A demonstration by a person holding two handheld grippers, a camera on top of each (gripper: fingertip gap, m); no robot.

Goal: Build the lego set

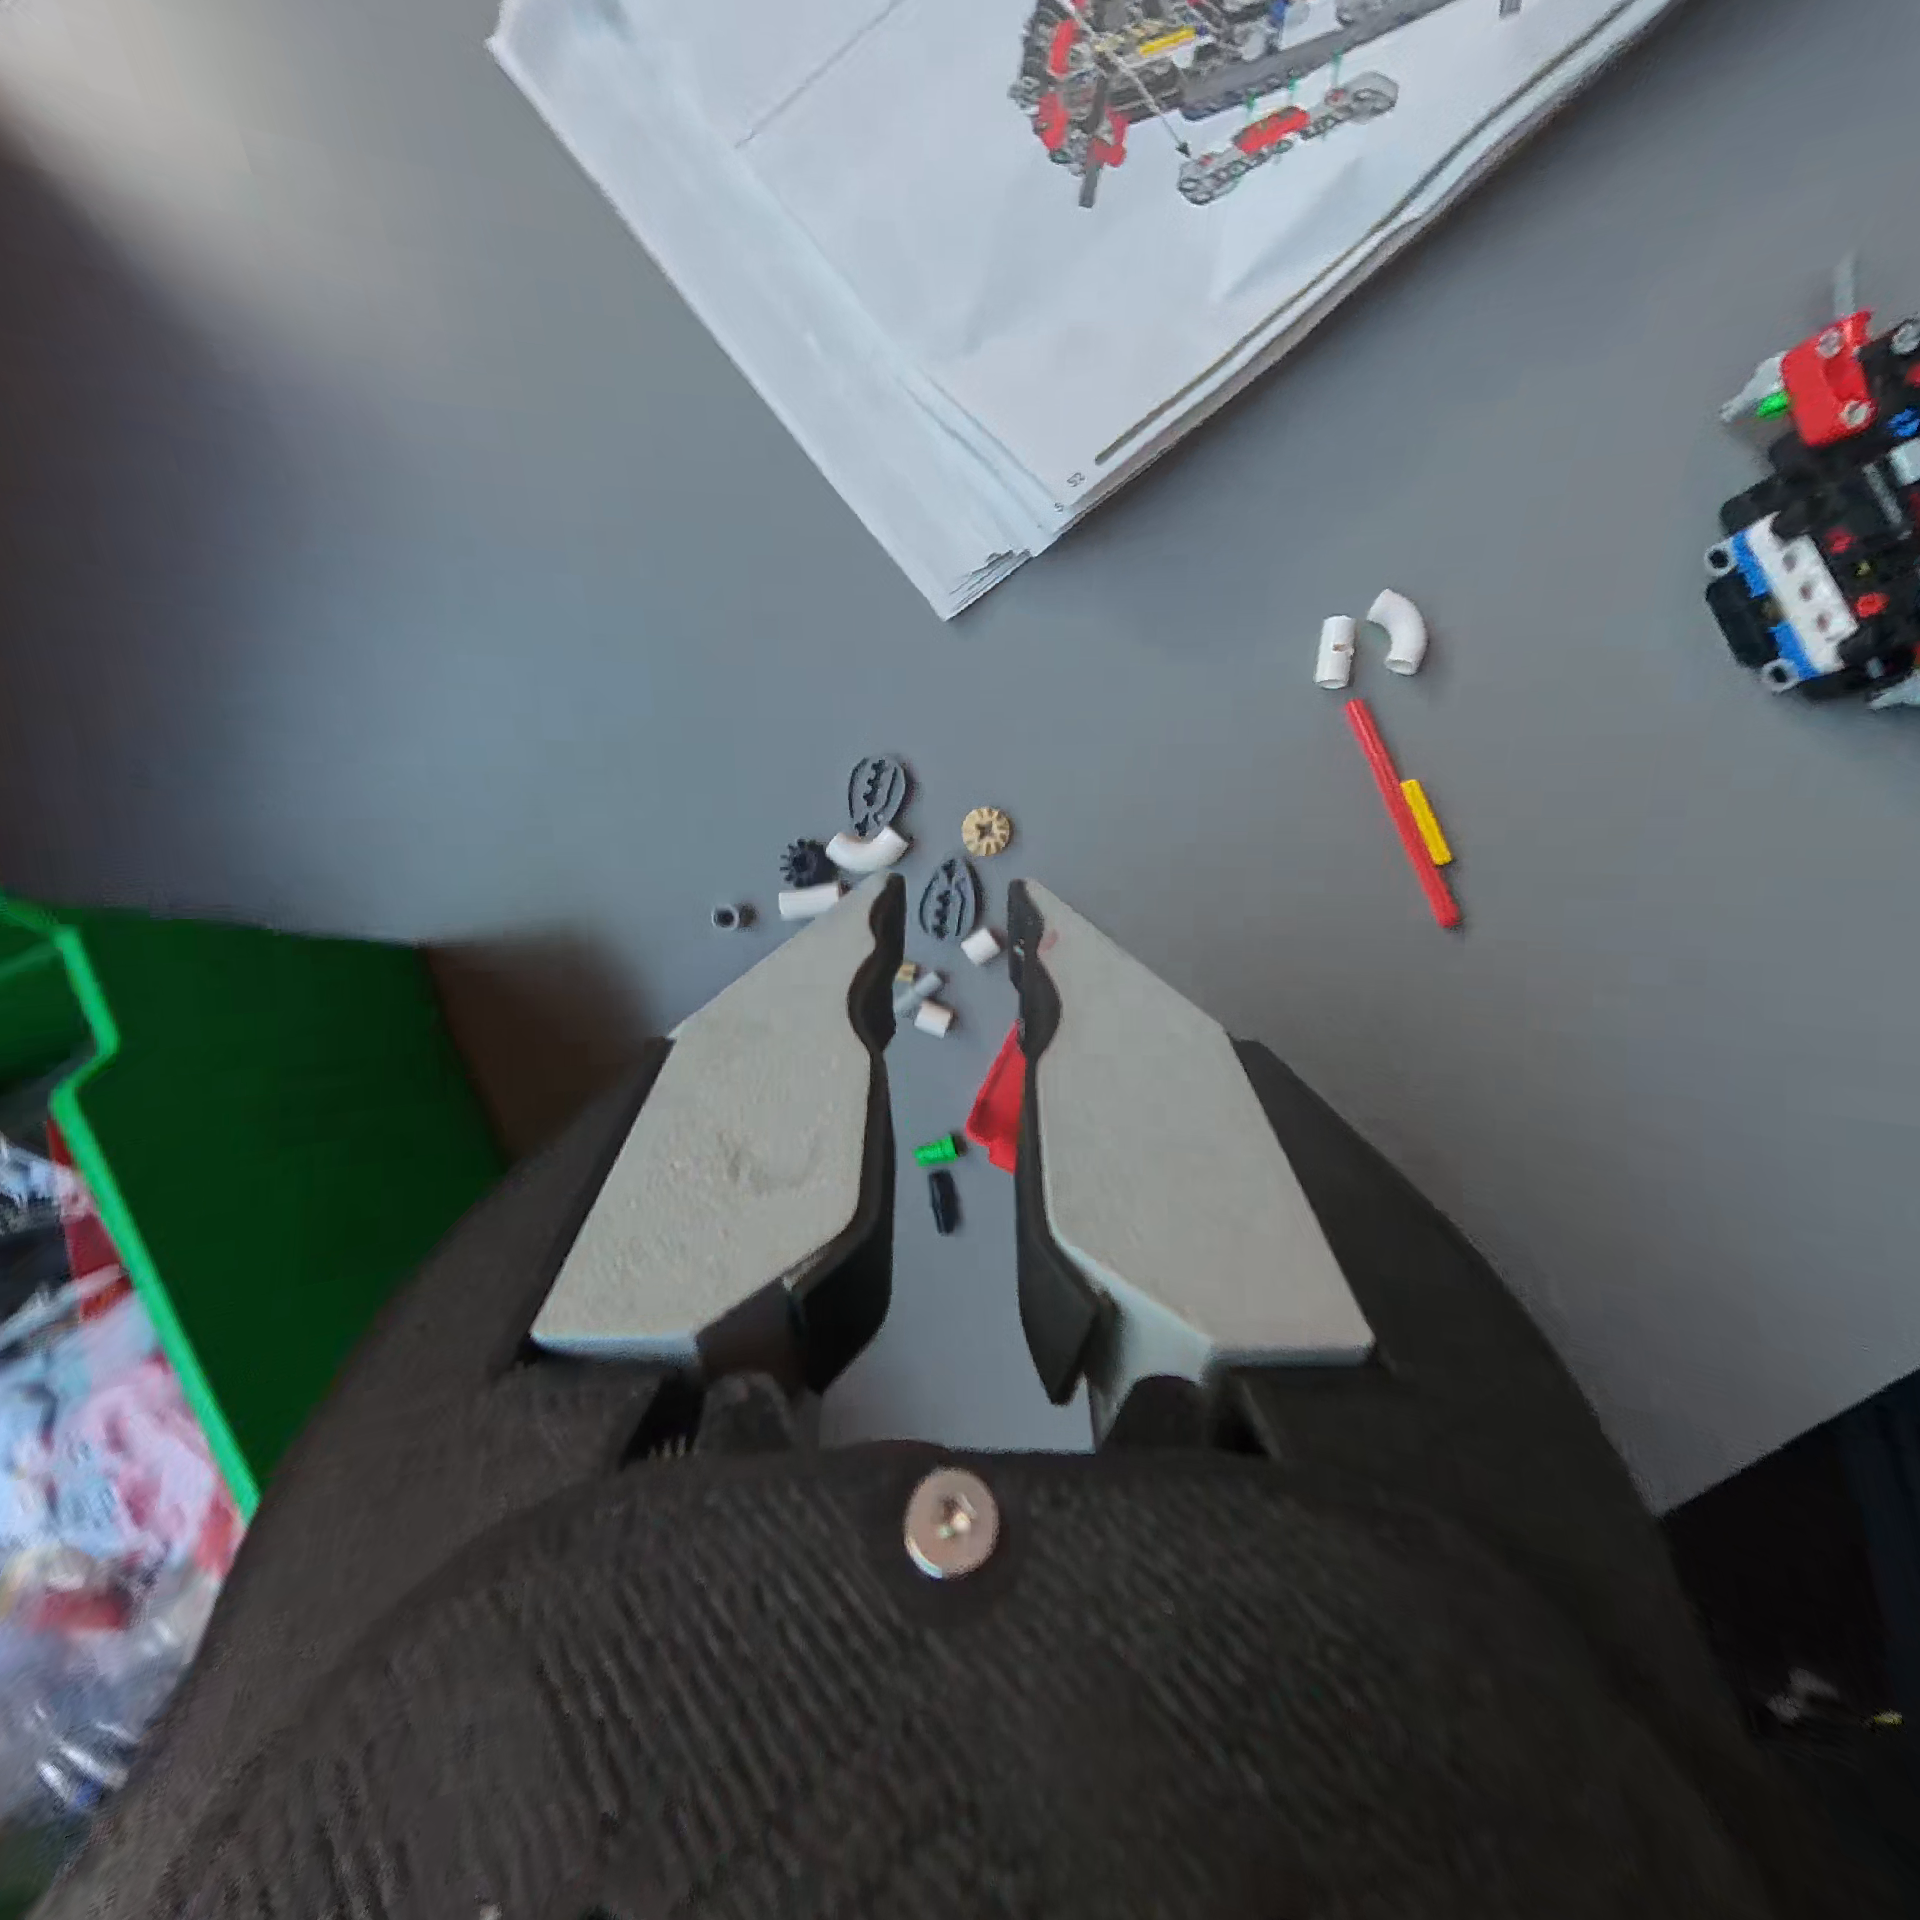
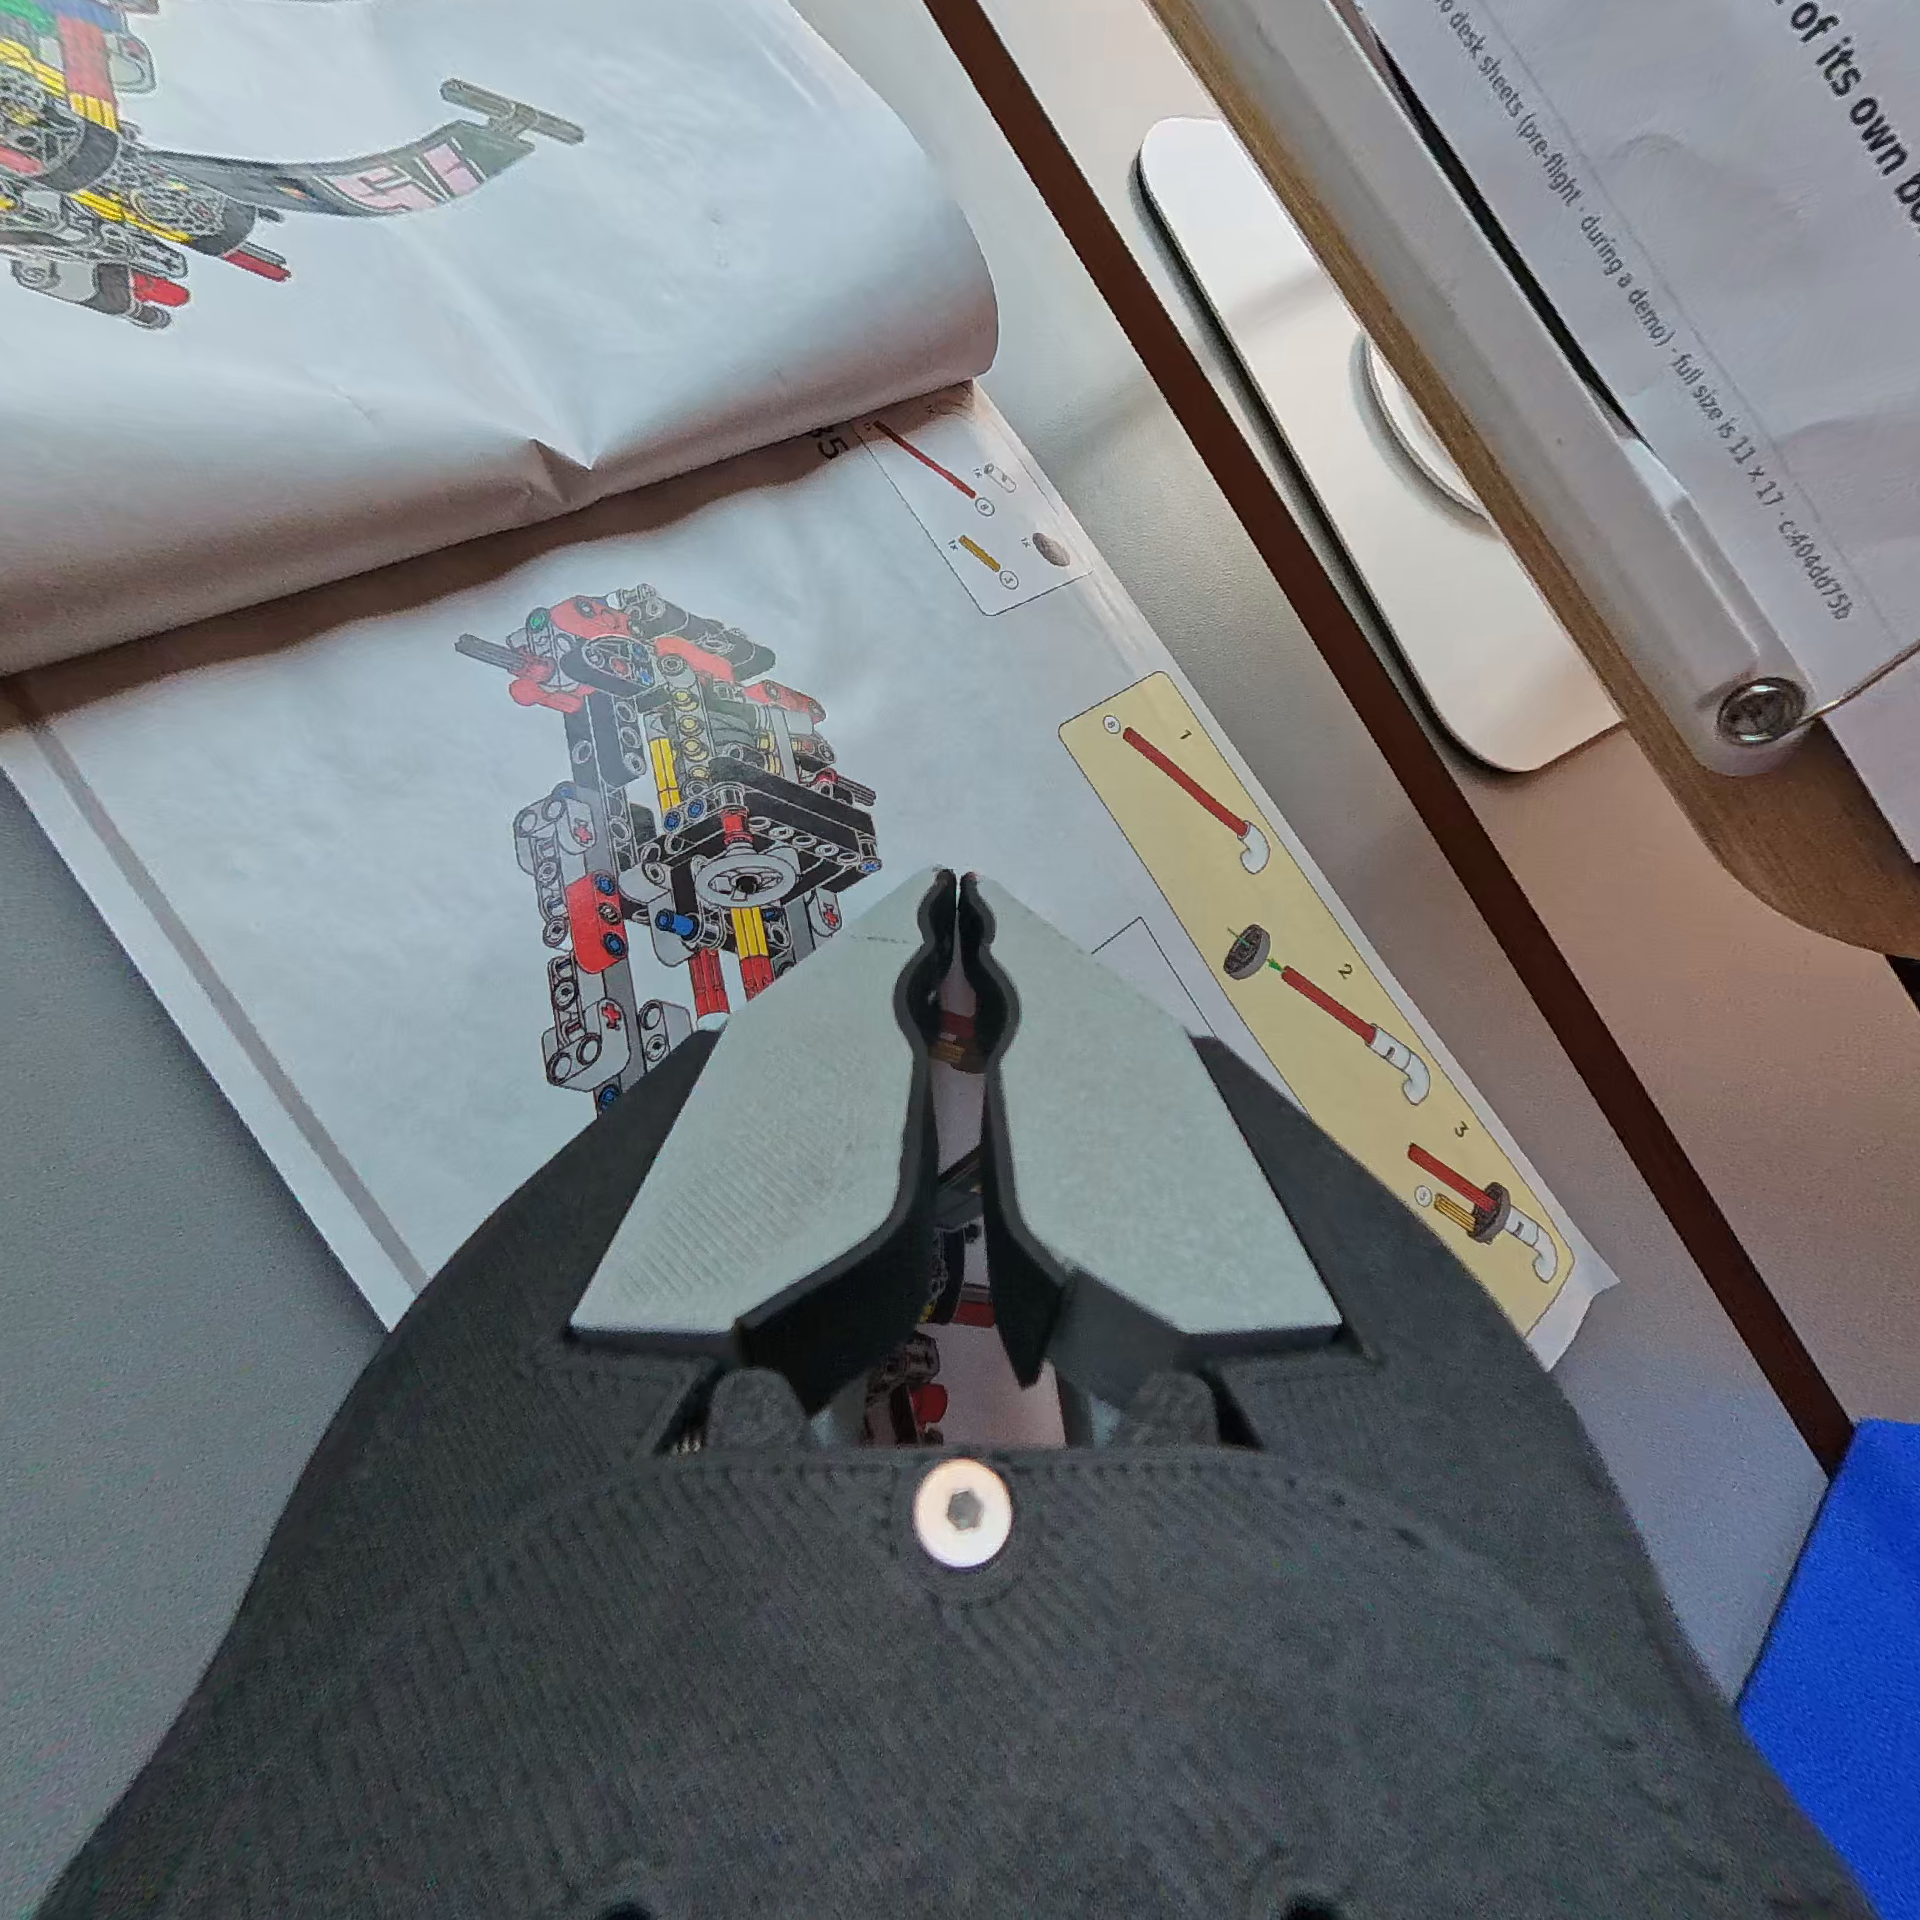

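At frame centre the left gripper (image 1: 951, 894) hangs spread over loose small parts, a dark oval piece (image 1: 948, 899) between its tips, while the right gripper (image 2: 958, 881), pressed together with nothing in it, hovers over an open instruction booklet (image 2: 312, 831).

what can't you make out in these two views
- Left wrist view: the red piece lies partly under the left gripper's right finger; its shape is hidden.
- Left wrist view: the brick model is cut off by the right edge.
- Left wrist view: the bagged parts by the green box are too blurred to identify.
- Right wrist view: the right gripper covers the lower part of the booklet drawing.
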